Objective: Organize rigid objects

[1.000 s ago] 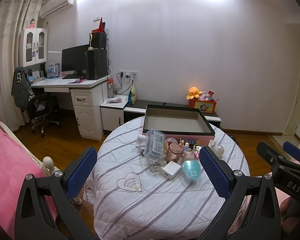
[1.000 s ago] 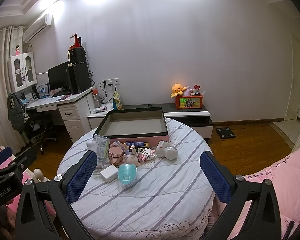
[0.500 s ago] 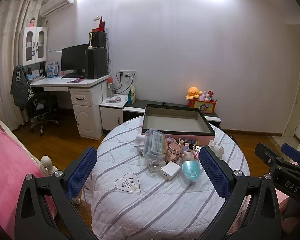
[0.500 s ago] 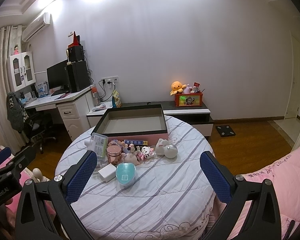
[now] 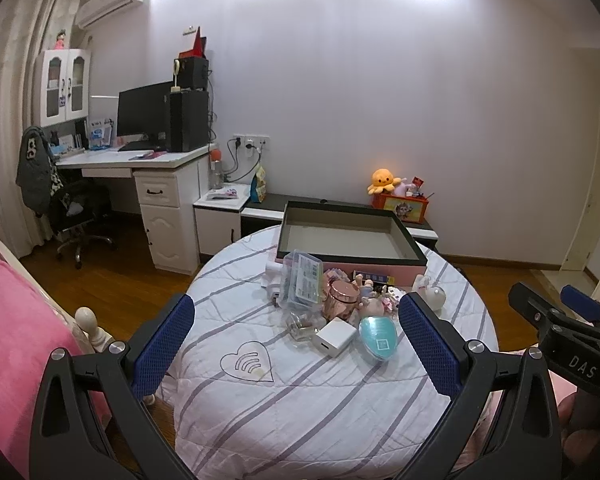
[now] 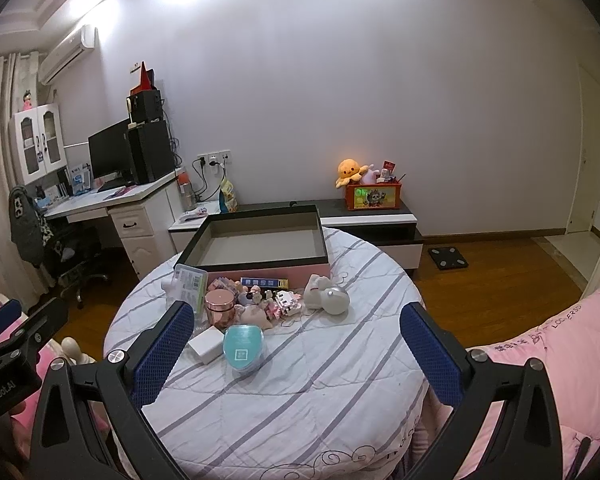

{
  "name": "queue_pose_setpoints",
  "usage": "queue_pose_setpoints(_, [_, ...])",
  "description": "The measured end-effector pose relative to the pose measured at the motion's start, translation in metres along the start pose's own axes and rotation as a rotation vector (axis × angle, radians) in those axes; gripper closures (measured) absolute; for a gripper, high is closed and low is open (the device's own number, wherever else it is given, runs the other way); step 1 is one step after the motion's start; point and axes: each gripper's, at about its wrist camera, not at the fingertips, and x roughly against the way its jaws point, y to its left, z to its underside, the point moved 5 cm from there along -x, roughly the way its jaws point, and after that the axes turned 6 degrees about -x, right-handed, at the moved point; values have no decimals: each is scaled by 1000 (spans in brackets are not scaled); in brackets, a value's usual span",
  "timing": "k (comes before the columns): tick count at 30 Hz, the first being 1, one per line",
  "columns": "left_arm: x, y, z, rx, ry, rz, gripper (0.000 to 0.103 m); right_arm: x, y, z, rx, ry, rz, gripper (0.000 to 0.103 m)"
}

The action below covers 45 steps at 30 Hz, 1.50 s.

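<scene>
While both grippers hang back from the round table (image 6: pixel 300 400), nothing has been picked up, so I judge the sorting has not begun; the left gripper (image 5: pixel 296 344) has its blue pads spread wide with nothing between them, and the right gripper (image 6: pixel 296 344) is spread just as wide and equally empty. The things to be tidied sit in a loose heap on the striped cloth, just in front of the pink box (image 6: pixel 260 240), whose dark-rimmed inside looks bare; nearest the grippers lie a white charger block (image 6: pixel 206 346) and a teal oval case (image 6: pixel 243 348), touching one another; behind them stand a rose-gold jar (image 6: pixel 220 308) and a clear plastic case (image 5: pixel 302 282) leaning upright; off to the right lies a white rounded toy (image 6: pixel 328 296); small pink figures crowd between, too small to tell apart. The next move, I reckon, is to bring one gripper forward and down over a near, easy piece, likely the charger or the teal case, close on it, and carry it to the box. As for writing, "DAS" shows on the right gripper's body in the left view; "GenRobot.AI" shows on the left gripper's body in the right view; the labels on the teal case and the clear case are too small to read.
</scene>
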Motion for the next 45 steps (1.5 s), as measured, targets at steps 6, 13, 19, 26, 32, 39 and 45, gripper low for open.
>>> queue_pose_setpoints(6, [-16,2,13,3,37,5,0,-12,0,6,6,22,-5,0])
queue_pose_setpoints(13, [-55,11,37,19,134,-1,0,-50,5,30,21,122,-20,0])
queue_pose_setpoints(19, [-92,9,55,5,216,3,0,-89,8,52,28,215,-46,0])
queue_pose_setpoints(26, [-134,4,75,-24,309,28,0,-132,7,67,28,314,-68,0])
queue_pose_setpoints(32, [-161,8,85,-22,360,11,0,-165,25,79,66,389,-119,0])
queue_pose_setpoints(39, [-186,15,97,-9,419,-2,0,-193,33,89,98,443,-144,9])
queue_pose_setpoints(45, [-196,16,104,-2,451,-1,0,-211,39,96,139,476,-173,16])
